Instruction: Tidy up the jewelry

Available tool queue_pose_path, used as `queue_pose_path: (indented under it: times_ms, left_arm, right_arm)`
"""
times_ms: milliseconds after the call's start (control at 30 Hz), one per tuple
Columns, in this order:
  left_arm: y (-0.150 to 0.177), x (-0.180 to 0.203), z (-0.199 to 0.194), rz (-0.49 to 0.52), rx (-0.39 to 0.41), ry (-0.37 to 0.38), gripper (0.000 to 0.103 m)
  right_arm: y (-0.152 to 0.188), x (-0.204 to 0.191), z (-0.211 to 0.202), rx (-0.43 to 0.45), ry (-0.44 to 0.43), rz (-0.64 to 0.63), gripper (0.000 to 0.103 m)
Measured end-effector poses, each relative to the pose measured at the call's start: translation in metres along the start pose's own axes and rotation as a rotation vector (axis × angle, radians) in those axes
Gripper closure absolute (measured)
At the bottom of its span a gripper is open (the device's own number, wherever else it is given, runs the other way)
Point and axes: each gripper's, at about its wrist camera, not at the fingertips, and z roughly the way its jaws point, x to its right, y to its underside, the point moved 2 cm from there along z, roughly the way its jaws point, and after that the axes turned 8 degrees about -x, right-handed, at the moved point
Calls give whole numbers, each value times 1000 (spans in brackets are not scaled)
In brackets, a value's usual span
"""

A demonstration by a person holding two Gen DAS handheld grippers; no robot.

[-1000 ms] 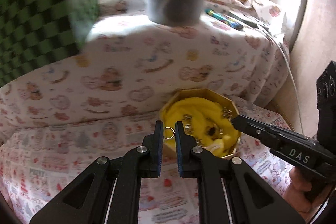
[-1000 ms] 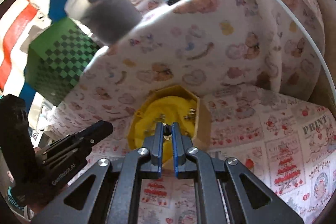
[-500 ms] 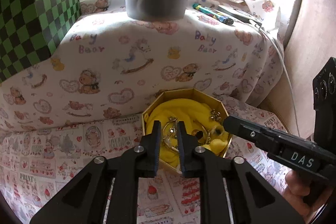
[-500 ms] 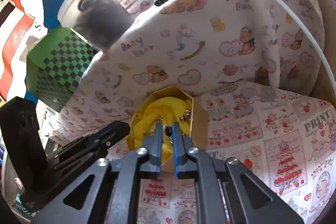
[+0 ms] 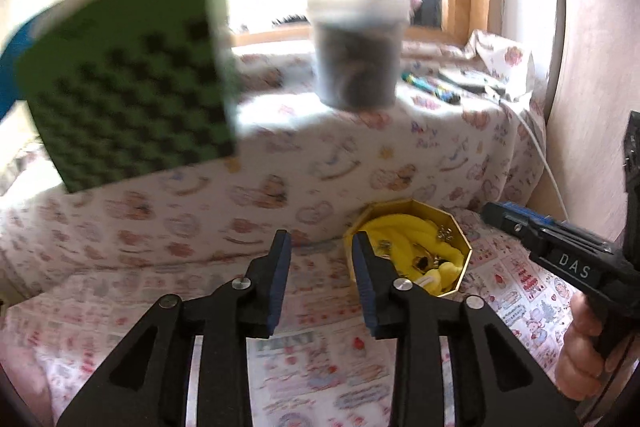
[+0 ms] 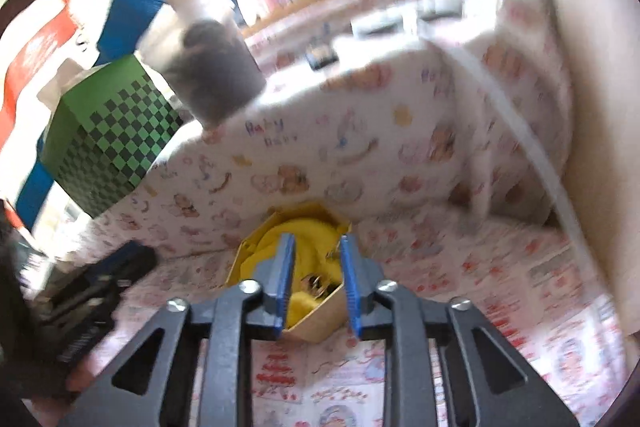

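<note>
In the left wrist view we see the left tongs (image 5: 320, 247) at lower centre of the frame, jaws spread wide apart with nothing between them, over a printed cloth (image 5: 304, 343). The octagonal gold box (image 5: 460, 227) sits right of centre, just beside the right-hand finger; it is lined with yellow fabric (image 5: 400, 231), and small pieces of metal jewelry (image 5: 426, 261) lie on that fabric inside the box. The right tongs (image 5: 494, 213) enter from the right edge of this frame, their tip just beside the box's right rim; from here we cannot tell how far they are open. In the right wrist view we see the right tongs (image 6: 314, 253) at lower centre, jaws open and holding nothing, with the box (image 6: 320, 321) directly beyond them and the jewelry (image 6: 316, 283) showing in the gap between the fingers. The left tongs (image 6: 136, 259) appear blurred at the left edge of that frame. Behind the box, a raised surface draped in bear-print cloth (image 5: 280, 187) fills the middle of both views. On it we note a green checkered box (image 5: 124, 115) at upper left and a dark cup (image 5: 356, 51) with a white rim at upper centre, both blurred. A white cable (image 6: 536, 155) runs down the right side of the right wrist view.
</note>
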Motion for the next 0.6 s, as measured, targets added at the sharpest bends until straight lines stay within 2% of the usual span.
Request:
queue_pose_path:
  times_ms: [67,133,200,300,367,400,433,467,500,600]
  left_arm:
    - [5,-7,-18,-8,43,-18,67]
    - [11,-14,-38,-13,95,-40,63]
    - [18,-22,-57,-28,168,-58,58]
    - [30,-32,-80,-41,261,-78,47]
    - [37,-36,-93,-35,322,-99,35]
    - [39,-38,-98,-39,336,-104,26]
    - [42,-43,-102,-54,343,-98,22]
    - [43,-46,-105,-69,344,-83,21]
    - [45,-51,-107,-90,344,-64,19]
    - [50,-62,-111,-126,365,-66,11]
  right_arm:
    - [2,-15,-14,51,9,-68,74]
    - [7,-31,-29,121,36,-139,68]
    - [12,-45,-45,199,53,-194,47]
    - [17,-58,-63,258,20,-220,39]
    - [19,-65,-71,282,5,-237,31]
    - [20,-69,-75,297,3,-247,29]
    - [22,-73,-76,307,4,-258,29]
    - [23,-76,-77,315,7,-273,27]
    - [25,-78,-79,322,7,-284,21]
    - [31,-84,-80,353,15,-305,10]
